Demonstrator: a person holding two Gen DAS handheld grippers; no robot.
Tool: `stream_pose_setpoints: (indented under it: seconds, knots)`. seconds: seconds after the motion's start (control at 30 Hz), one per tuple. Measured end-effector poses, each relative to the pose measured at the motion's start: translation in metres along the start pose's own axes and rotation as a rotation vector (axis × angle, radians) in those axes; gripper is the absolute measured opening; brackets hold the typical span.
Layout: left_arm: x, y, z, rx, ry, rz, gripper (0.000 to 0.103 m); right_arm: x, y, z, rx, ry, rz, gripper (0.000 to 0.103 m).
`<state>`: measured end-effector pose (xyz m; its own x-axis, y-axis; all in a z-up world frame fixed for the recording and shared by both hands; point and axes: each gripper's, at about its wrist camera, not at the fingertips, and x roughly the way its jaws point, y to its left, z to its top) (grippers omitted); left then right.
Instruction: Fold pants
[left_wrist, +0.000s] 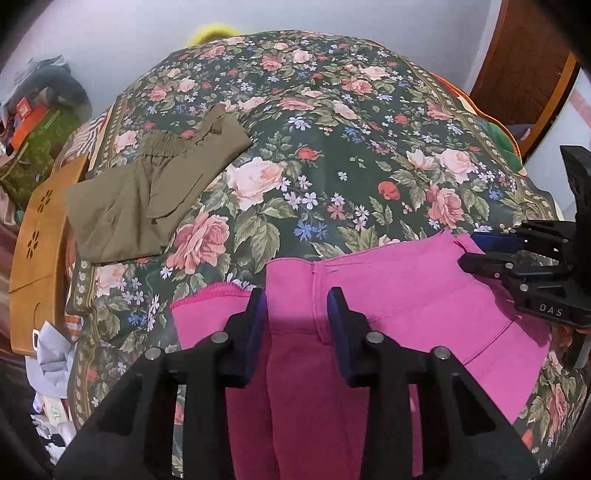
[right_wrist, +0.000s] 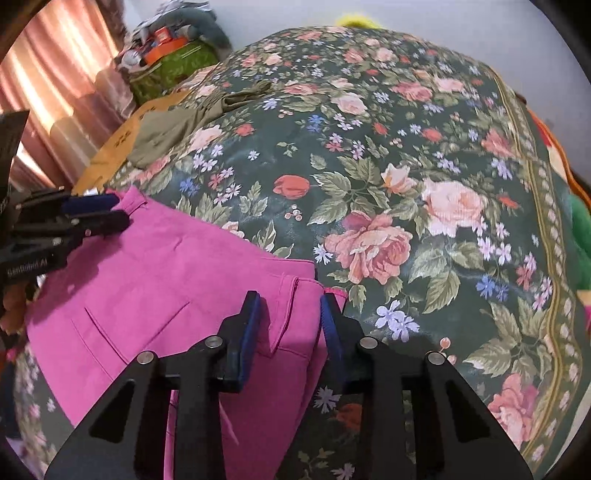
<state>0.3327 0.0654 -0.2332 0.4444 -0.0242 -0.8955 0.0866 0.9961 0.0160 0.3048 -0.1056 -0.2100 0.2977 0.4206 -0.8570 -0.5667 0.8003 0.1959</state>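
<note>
Bed cover (left_wrist: 332, 155): I see a dark floral spread across both views; it is my whole working surface.
Pink pants (left_wrist: 388, 295): they lie at the near edge of the cover, directly under both grippers. The waistband end, with its pocket slit, faces the middle of the bed, and the legs run back beneath my cameras, out of sight.
Olive pants (left_wrist: 147, 192): a second garment sits at the far left of the cover, already folded into a compact stack, well apart from the pink pair.
Progress: I judge the pink pair to be early in its fold. The top looks doubled leg over leg, but the lengthwise folds are not yet made; how the legs lie I cannot tell.
Left gripper (left_wrist: 297, 314): its jaws stand parted, straddling the pink seam near the waistband, clamping nothing.
Right gripper (right_wrist: 290, 317): its jaws are likewise apart, bracketing the waistband corner; the cloth passes between the pads, but I see no pinch yet.
Left to do: I expect both to close on the waistband, then carry it over.
</note>
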Motion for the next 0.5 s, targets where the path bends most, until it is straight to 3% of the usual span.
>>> stream_pose_setpoints:
  seconds: [0.07, 0.33, 0.43, 0.5]
  knots:
    - [0.002, 0.001, -0.002, -0.009, 0.003, 0.007, 0.035, 0.000, 0.000, -0.001, -0.014, 0.003, -0.025, 0.016]
    - [0.007, -0.004, -0.002, 0.006, 0.013, 0.058, 0.035, 0.003, -0.001, 0.001, -0.058, 0.048, -0.060, 0.016]
    - [-0.002, -0.002, 0.000, -0.002, 0.018, 0.042, 0.035, -0.003, -0.001, 0.003, -0.040, 0.050, -0.061, 0.019]
    - [-0.010, -0.003, 0.002, -0.009, 0.012, 0.030, 0.036, -0.008, -0.001, 0.004, -0.020, 0.059, -0.047, 0.030]
